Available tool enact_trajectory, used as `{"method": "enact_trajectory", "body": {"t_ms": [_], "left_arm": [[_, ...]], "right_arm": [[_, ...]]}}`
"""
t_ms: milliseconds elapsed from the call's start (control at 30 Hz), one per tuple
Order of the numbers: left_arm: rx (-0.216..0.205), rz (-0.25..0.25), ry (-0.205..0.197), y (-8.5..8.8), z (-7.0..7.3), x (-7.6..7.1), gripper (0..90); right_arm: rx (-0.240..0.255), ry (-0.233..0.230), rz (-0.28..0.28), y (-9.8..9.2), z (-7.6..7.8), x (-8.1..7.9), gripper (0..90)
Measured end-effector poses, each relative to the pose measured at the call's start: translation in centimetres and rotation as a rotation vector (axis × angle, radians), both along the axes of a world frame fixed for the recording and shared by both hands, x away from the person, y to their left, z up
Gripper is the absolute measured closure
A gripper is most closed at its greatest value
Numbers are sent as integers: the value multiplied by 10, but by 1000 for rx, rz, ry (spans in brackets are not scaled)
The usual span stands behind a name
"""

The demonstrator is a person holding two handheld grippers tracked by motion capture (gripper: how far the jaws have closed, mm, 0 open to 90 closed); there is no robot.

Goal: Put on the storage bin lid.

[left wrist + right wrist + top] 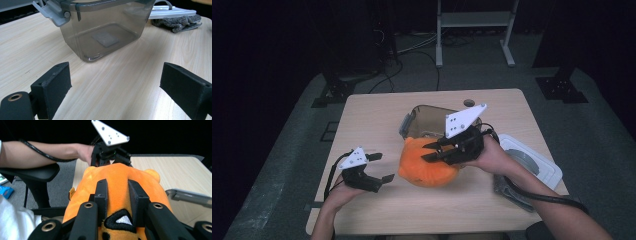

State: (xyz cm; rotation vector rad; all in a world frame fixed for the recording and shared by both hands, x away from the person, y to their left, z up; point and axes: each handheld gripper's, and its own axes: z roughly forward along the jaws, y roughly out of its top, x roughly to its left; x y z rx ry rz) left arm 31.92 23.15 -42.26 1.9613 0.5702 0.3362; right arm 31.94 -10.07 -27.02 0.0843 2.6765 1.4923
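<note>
An orange plush toy (424, 170) hangs low over the middle of the wooden table (372, 115), just in front of a clear grey plastic container (427, 117). My right gripper (428, 151) comes in from the right and is shut on the toy's top. In the right gripper view its pads (102, 192) pinch a fold of the orange plush toy (117, 175). My left gripper (381, 167) sits to the left of the toy with its jaws wide apart and nothing between them. In the left gripper view it (115, 75) faces the empty container (105, 32).
A white lid (532, 160) lies at the table's right edge with a grey cloth (507, 187) in front of it. The container's latch (55, 15) hangs open on its near side. Beyond the table stand a metal frame (474, 25) and floor cables.
</note>
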Motion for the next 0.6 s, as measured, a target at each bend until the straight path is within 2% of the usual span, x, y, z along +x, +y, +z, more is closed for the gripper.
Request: {"method": "enact_trajectory", "body": {"t_ms": [600], "left_arm": [[-12,-11,-2,-2,1,-1,84]], "right_arm": [[40,-18,-54,3,29,30,708]]}}
